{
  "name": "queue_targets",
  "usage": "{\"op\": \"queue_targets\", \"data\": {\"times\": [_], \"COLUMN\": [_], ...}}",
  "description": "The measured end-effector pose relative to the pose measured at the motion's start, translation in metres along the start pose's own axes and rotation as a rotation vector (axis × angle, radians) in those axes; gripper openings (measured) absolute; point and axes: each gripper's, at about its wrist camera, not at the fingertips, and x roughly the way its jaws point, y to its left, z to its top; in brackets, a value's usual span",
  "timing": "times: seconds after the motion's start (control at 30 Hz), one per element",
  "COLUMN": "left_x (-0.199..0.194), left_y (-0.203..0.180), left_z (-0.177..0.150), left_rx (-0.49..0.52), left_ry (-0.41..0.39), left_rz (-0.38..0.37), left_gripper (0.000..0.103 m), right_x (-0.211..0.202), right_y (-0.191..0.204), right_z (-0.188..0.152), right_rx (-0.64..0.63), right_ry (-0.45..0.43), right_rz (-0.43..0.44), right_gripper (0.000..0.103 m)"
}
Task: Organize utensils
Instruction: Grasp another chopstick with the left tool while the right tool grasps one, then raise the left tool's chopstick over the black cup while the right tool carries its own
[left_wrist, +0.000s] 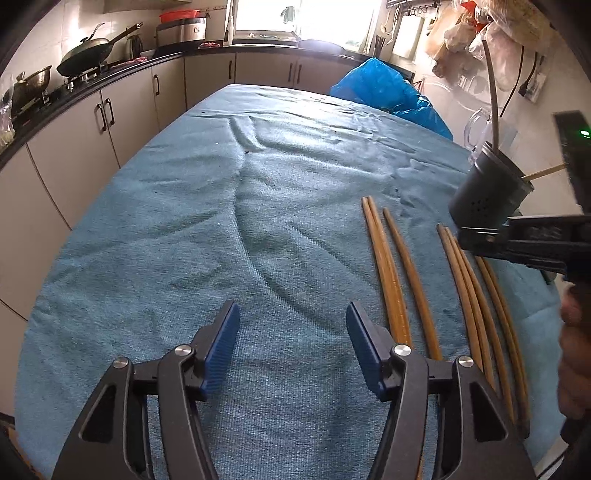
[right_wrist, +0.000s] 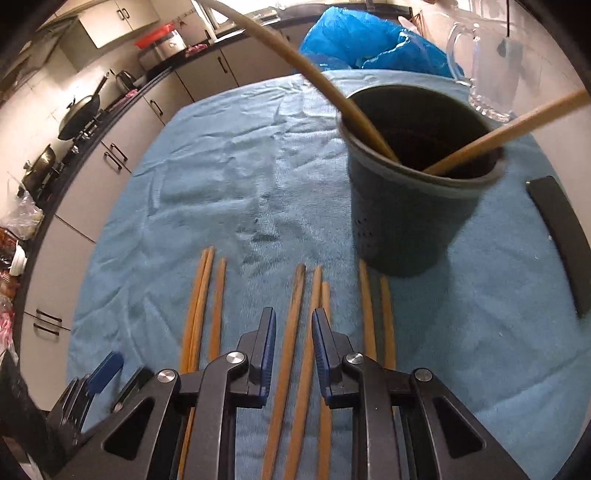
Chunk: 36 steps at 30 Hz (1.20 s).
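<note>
On the blue terry-cloth-covered table (right_wrist: 155, 206), eight long wooden chopsticks (right_wrist: 288, 354) laid roughly parallel, in loose groups of three, three and two, tips toward 12 o'clock. At 1 o'clock from them, just beyond the right-most pair, a dark grey round plastic utensil holder (right_wrist: 410, 206) with small drain holes low on its wall, already holding two more sticks leaning out at 11 and 2 o'clock.

Right hand-held gripper (right_wrist: 293, 328) low over the middle group, blue pads parted narrowly with one stick seen between them, nothing clamped yet. Left hand-held gripper (left_wrist: 291, 332) at 9 o'clock of the row, pads wide apart over bare cloth, holding nothing.

Likely handling: light, stiff, slender, smooth enough to roll or swivel between flat pads. Best taken near mid-length or a little toward the thicker end for balance, across the shaft, one at a time since neighbours lie touching. Soft cloth gives little clearance beneath, so pads probably need pressing into the pile. Holder looks light and may tip if knocked at the rim.

No brands, labels or legible writing visible on the sticks, the holder or the flat black bar (right_wrist: 561, 236) at 3 o'clock.
</note>
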Motion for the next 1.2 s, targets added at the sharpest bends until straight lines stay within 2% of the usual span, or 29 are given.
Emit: {"op": "queue_targets", "data": {"times": [0.33,0.4,0.47,0.53,0.7,0.83,0.87,0.97,1.13,1.2], "left_x": [0.000,0.000,0.000,0.000,-0.003,-0.009,-0.009,-0.003,0.021,0.029], "left_y": [0.003,0.003,0.003,0.001,-0.002,-0.005,-0.009,-0.022,-0.050,-0.059], "left_z": [-0.001,-0.001,-0.002,-0.001,0.003,0.017,0.024,0.038,0.066,0.074], "left_rx": [-0.018,-0.018,-0.018,-0.016,-0.006,-0.042,-0.045,-0.042,-0.039,-0.035], "left_ry": [-0.006,-0.005,-0.005,-0.003,0.030,0.075,0.092,0.143,0.251,0.275], "left_rz": [-0.027,-0.028,-0.027,-0.024,-0.027,-0.132,-0.163,-0.197,-0.272,-0.261], "left_gripper": [0.061,0.061,0.061,0.061,0.061,0.060,0.056,0.045,0.023,0.022], "right_x": [0.025,0.031,0.029,0.026,-0.006,-0.053,-0.067,-0.095,-0.118,-0.121], "right_y": [0.010,0.014,0.022,0.023,0.017,0.009,0.006,-0.003,-0.017,-0.021], "right_z": [0.015,0.015,0.013,0.010,-0.002,-0.011,-0.013,-0.024,-0.037,-0.039], "right_rx": [-0.024,-0.051,-0.100,-0.107,-0.093,-0.086,-0.082,-0.070,-0.047,-0.036], "right_ry": [0.025,0.049,0.037,0.041,-0.022,-0.120,-0.151,-0.206,-0.258,-0.272], "right_rz": [-0.045,-0.057,-0.083,-0.051,0.030,0.076,0.087,0.100,0.125,0.133], "right_gripper": [0.015,0.014,0.010,0.008,0.008,0.008,0.008,0.008,0.008,0.008]}}
